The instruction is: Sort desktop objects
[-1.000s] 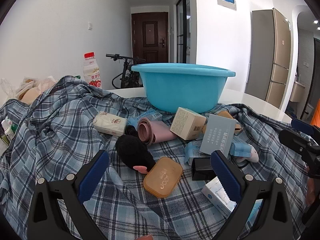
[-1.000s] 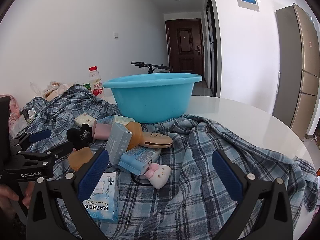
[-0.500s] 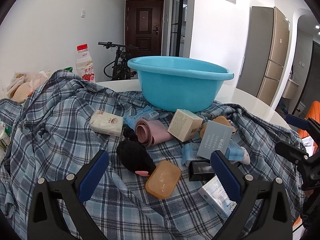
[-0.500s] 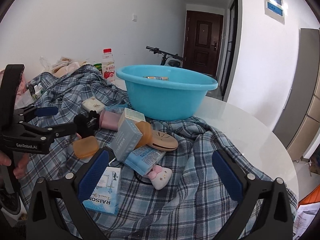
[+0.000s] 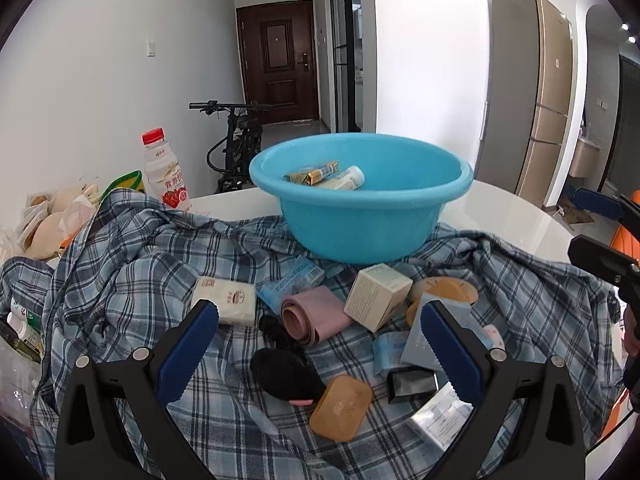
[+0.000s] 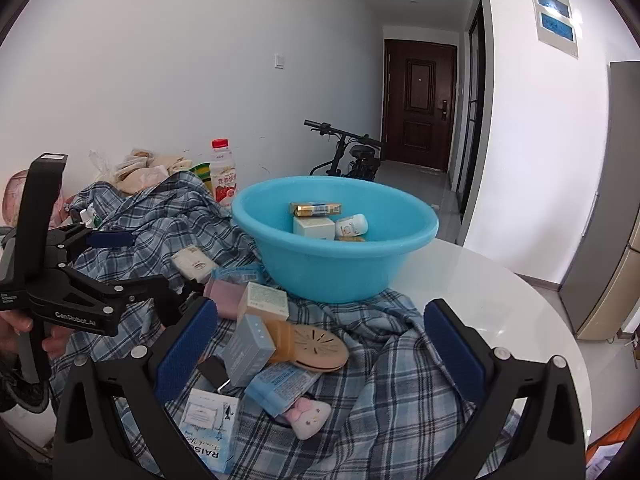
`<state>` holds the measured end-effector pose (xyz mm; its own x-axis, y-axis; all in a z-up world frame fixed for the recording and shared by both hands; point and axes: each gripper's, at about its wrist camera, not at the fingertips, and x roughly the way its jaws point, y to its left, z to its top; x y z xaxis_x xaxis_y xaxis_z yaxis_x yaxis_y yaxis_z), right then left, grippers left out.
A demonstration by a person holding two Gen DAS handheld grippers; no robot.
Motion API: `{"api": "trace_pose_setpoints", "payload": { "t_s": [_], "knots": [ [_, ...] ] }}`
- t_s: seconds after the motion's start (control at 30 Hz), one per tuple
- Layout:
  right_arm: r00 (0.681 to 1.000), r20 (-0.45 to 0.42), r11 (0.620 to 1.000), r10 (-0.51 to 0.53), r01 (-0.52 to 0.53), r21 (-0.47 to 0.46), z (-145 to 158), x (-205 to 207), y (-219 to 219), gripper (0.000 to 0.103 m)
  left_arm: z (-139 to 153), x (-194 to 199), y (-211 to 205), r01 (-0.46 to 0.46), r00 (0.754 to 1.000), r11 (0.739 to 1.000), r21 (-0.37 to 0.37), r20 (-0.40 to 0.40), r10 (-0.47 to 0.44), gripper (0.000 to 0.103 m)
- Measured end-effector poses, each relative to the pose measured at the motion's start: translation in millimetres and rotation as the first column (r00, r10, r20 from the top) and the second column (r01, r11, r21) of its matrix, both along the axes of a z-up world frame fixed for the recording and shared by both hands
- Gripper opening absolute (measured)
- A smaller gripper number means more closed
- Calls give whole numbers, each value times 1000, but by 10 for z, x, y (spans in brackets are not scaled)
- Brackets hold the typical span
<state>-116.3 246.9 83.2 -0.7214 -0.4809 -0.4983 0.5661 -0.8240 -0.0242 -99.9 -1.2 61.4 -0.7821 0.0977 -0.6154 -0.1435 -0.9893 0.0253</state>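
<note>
**Both grippers empty above the pile, basin partly filled**

White walls, a dark door and a parked bicycle (image 5: 236, 148) framed the round white table (image 5: 516, 220), draped with a plaid shirt (image 5: 132, 256).

From the left wrist camera, we saw our left gripper (image 5: 320, 344) spread wide and holding nothing, above a black pouch (image 5: 286, 374) and an orange soap case (image 5: 341, 407). Beyond them lay a pink roll (image 5: 316, 316), a cream box (image 5: 377, 296) and a white tissue pack (image 5: 225, 300), all near the blue basin (image 5: 360, 216), which already held a few items. A strawberry-labelled drink bottle (image 5: 163, 172) stood behind; its writing was too small for us to read.

From the right wrist camera, our right gripper (image 6: 320, 352) was likewise wide and empty, above a grey box (image 6: 248, 350), a tan perforated case (image 6: 310, 346) and a pink plush toy (image 6: 310, 416). We read "RAIS" upside down on a white carton (image 6: 210, 430), and "GenRobot.AI" on the other gripper's body.

We judged the sorting as underway, between picks: most objects remained on the cloth. The next move called for lowering one gripper over a single item, closing on it, and carrying it to the basin.
</note>
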Motion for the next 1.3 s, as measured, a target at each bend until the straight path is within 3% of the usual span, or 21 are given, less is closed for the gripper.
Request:
{"api": "trace_pose_setpoints", "payload": {
  "t_s": [0.13, 0.23, 0.33, 0.47, 0.53, 0.73, 0.87, 1.0, 1.07, 1.17, 1.3],
  "knots": [
    [997, -60, 998, -55, 57, 27, 119, -86, 11, 103, 150, -60, -12, 33, 999, 998, 50, -25, -32, 103],
    [995, -61, 996, -81, 83, 26, 189, -154, 19, 103, 242, -90, -57, -6, 999, 995, 104, -51, 11, 103],
    [991, -65, 992, -119, 121, 28, 224, -229, 16, 103, 319, -142, -44, -21, 996, 996, 89, -89, 29, 103],
    [989, -52, 989, -140, 142, 38, 244, -367, -37, 103, 365, -338, -5, 43, 998, 995, 90, -47, -39, 103],
    [987, -54, 987, -149, 152, 47, 242, -474, -82, 103, 387, -420, 20, 79, 995, 992, 96, -68, -73, 103],
    [991, -82, 993, -101, 106, 49, 280, -774, -170, 103, 449, -689, 144, 131, 987, 991, -19, -96, -132, 103],
    [989, -123, 990, -86, 98, 98, 301, -891, -258, 103, 481, -817, 219, 159, 980, 985, -73, -106, -166, 103],
    [990, -134, 988, -43, 62, 142, 295, -968, -349, 103, 481, -906, 374, 168, 974, 966, -197, -119, -194, 103],
    [989, -142, 982, -27, 53, 182, 287, -994, -411, 103, 492, -944, 407, 202, 969, 960, -195, -105, -225, 103],
    [991, -135, 975, -2, 31, 218, 275, -1039, -464, 103, 545, -1005, 353, 230, 967, 966, -120, -87, -241, 103],
    [996, -82, 975, 18, 1, 223, 272, -1139, -460, 103, 609, -1077, 326, 231, 964, 961, -149, -97, -247, 103]
  ]
}}
